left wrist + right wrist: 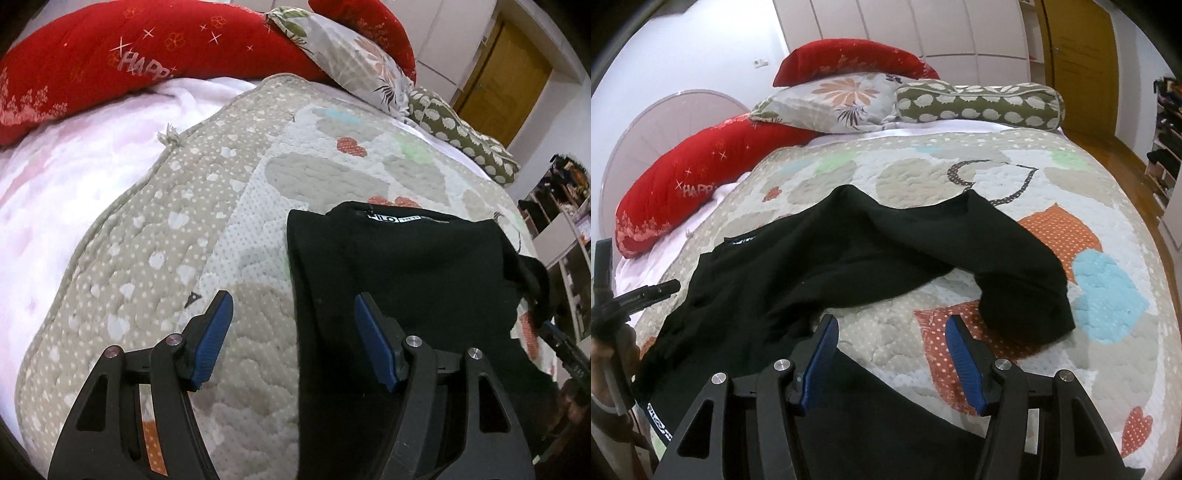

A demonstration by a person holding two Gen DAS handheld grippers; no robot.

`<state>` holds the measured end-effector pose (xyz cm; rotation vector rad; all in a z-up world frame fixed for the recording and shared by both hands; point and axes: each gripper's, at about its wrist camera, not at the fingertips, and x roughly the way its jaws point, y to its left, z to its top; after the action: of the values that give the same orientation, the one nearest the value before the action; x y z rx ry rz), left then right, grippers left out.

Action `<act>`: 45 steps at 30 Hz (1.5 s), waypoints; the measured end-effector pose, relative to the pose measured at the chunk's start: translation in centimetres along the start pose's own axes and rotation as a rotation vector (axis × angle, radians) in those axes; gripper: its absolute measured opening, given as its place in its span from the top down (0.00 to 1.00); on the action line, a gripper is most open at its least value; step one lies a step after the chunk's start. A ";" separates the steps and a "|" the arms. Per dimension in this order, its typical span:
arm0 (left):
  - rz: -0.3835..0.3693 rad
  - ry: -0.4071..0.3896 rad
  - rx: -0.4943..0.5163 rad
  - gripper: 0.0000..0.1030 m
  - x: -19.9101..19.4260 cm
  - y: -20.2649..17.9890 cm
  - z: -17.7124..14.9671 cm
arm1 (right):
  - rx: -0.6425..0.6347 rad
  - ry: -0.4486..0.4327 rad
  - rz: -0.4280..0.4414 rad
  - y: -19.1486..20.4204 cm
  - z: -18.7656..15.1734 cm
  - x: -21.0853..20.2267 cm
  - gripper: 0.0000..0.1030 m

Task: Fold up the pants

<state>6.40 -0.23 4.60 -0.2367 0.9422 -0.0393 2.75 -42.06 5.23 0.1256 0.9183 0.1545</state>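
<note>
While black pants (pixel 849 251) lie on the quilt (pixel 1071 177) of the bed, partly folded w/ one leg bent across toward the foot end, both tongs hover spread w/ nothing between them. Left tongs (pixel 293 325) sit over the pants' left edge, waistband label (pixel 395 219) further ahead. Right tongs (pixel 890 345) hang above quilt between the two legs. Red pillow (pixel 694 184), floral pillow (pixel 834 103) & green bolster (pixel 979 101) at the head end.
</note>
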 end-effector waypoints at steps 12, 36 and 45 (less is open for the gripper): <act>0.021 0.027 0.020 0.34 2.4 0.6 1.6 | 0.019 0.018 0.024 0.0 -0.3 0.9 0.43; -0.038 0.039 0.198 0.72 6.1 -3.9 5.0 | 0.118 0.013 0.047 -1.8 -1.3 0.5 0.43; -0.239 -0.162 0.360 0.76 -5.5 -7.5 1.4 | 0.151 -0.009 0.029 -3.1 -2.4 -1.6 0.43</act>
<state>4.79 -6.55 11.37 -0.0172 0.7261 -0.4008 0.14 -45.33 4.44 0.2793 0.9191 0.1116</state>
